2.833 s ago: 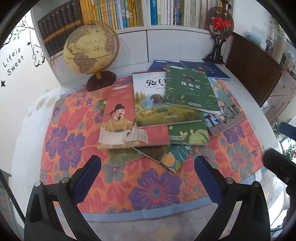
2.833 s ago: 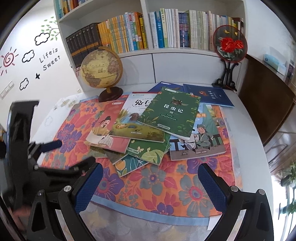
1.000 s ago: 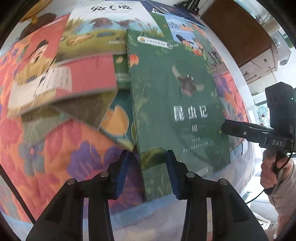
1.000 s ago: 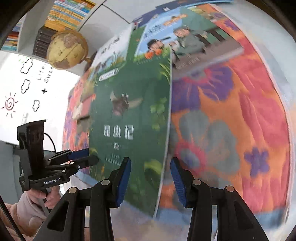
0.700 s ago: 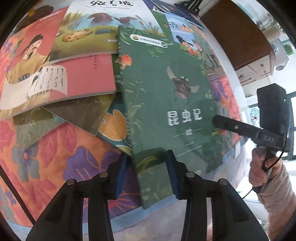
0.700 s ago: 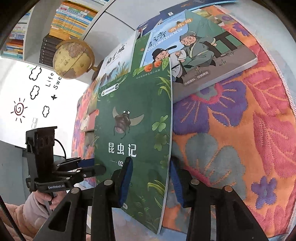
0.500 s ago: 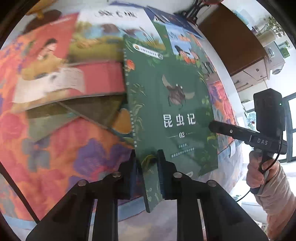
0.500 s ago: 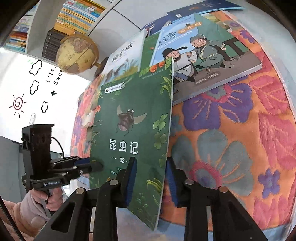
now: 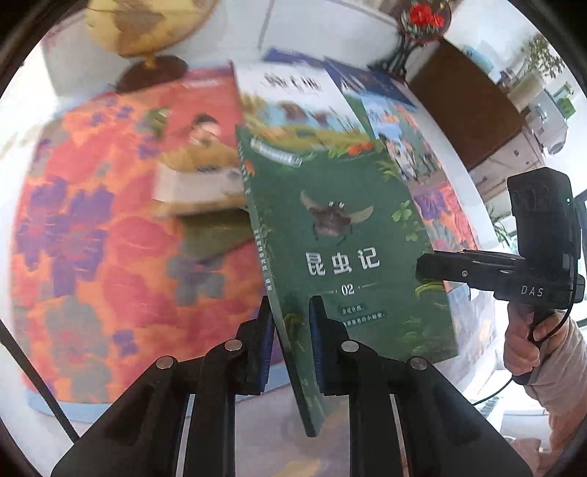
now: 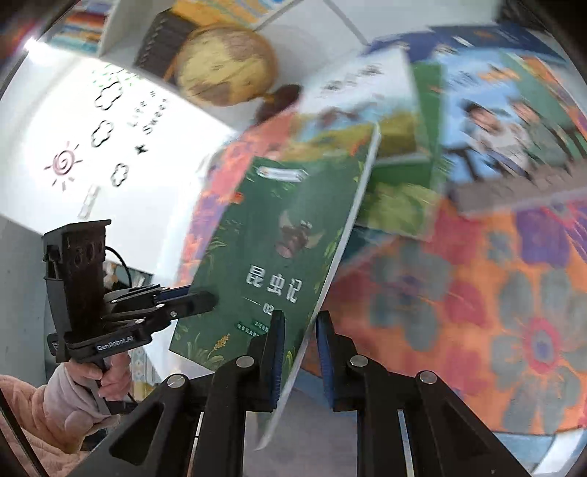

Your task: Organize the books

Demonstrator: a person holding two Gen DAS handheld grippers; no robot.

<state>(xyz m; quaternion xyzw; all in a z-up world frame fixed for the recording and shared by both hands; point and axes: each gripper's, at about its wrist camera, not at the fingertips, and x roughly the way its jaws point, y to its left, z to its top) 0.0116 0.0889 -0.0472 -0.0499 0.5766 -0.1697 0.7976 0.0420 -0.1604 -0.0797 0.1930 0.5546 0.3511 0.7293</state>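
A green book with a beetle on its cover is lifted and tilted above the pile. My left gripper is shut on its lower corner by the spine. My right gripper is shut on the lower part of its opposite, page-side edge. In the right wrist view the green book slopes up to the right, with the left gripper at its left edge. In the left wrist view the right gripper reaches in from the right. Several other books lie overlapped on the floral cloth.
A globe stands at the back left of the table and a red fan ornament at the back right. A brown cabinet is at the right. Shelves of books line the wall behind.
Both grippers have closed on the green book's near edge. The book has come up off the pile and now tilts above it, and both hands have risen and pulled back.
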